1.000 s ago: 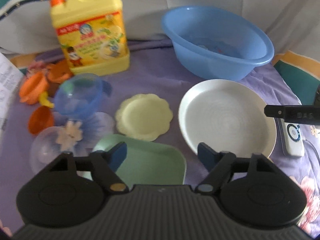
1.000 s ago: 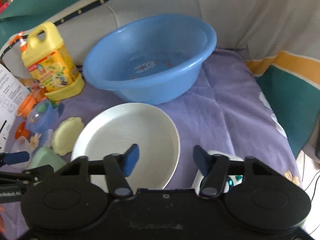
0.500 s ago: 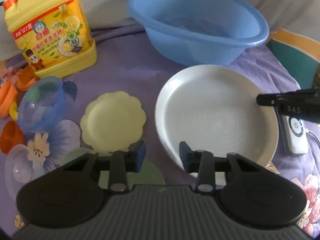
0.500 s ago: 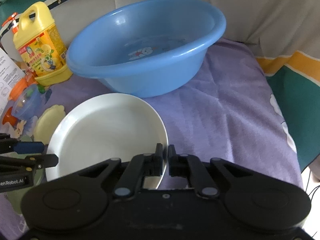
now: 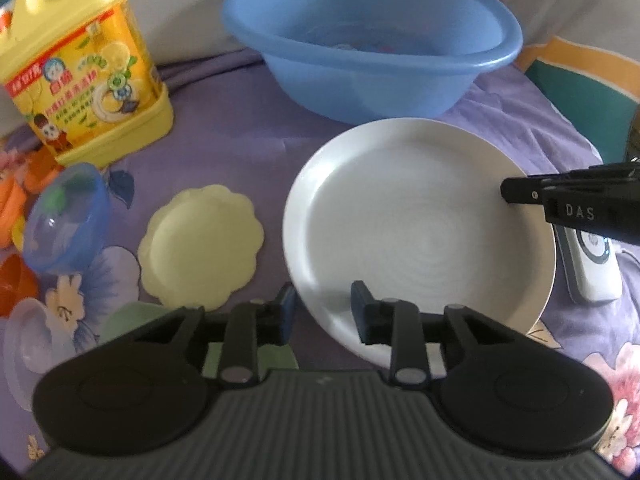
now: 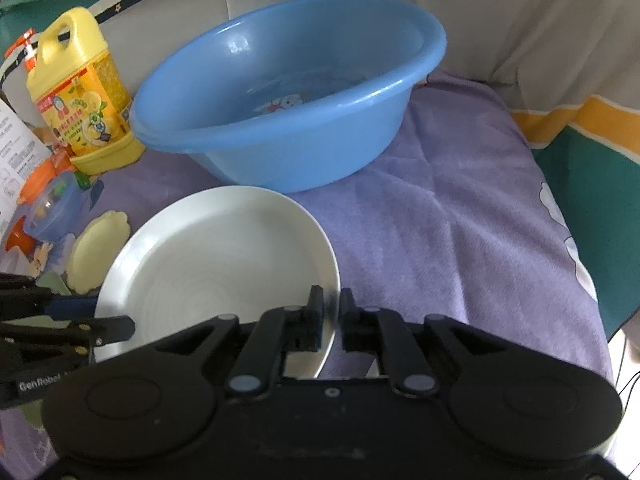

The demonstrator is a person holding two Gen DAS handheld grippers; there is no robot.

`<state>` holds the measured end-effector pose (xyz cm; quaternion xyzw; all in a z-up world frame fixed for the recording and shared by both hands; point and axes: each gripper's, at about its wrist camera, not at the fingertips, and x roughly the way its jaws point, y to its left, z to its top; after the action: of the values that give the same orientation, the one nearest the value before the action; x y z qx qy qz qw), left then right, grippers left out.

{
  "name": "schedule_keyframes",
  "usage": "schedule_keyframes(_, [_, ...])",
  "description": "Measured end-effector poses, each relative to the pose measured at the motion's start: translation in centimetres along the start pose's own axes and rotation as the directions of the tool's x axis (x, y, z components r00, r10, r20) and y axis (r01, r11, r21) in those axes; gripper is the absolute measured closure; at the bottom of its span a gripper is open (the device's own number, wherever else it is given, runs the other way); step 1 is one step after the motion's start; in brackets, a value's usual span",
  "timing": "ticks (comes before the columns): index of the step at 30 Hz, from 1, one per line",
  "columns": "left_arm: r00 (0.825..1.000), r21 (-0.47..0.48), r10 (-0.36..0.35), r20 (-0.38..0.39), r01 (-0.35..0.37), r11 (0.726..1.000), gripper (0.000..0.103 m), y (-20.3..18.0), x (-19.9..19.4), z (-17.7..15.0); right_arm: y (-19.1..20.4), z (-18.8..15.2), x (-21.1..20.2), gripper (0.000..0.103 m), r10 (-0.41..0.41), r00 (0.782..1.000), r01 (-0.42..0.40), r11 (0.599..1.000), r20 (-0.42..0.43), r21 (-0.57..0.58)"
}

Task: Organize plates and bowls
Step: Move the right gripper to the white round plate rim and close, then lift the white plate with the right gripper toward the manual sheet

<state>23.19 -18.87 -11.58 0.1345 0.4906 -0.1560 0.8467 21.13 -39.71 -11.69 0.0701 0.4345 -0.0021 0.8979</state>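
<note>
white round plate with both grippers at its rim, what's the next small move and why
Probably a gentle joint lift toward the blue plastic basin. The right gripper is shut on the far-right rim of the white round plate, and the left gripper, whose jaws have just been closing, straddles the near-left rim. With both sides of the rim bracketed, raising evenly should keep the plate level.

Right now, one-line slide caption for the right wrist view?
Right gripper shut on the near rim of the white plate, left gripper at its opposite edge, blue basin behind on purple cloth.
</note>
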Motion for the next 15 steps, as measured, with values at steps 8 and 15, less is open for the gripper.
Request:
schedule_keyframes(8, [1.000, -0.043, 0.030, 0.006, -0.029, 0.999, 0.078, -0.1, -0.9, -0.1, 1.8, -0.1, -1.0, 0.094, -0.059, 0.998, 0.060, 0.998, -0.007, 0.037])
schedule_keyframes(15, [0.998, -0.050, 0.046, 0.034, -0.044, 0.998, 0.078, 0.1, -4.4, -0.4, 2.8, -0.4, -4.1, 0.094, -0.072, 0.997, 0.074, 0.995, -0.037, 0.061])
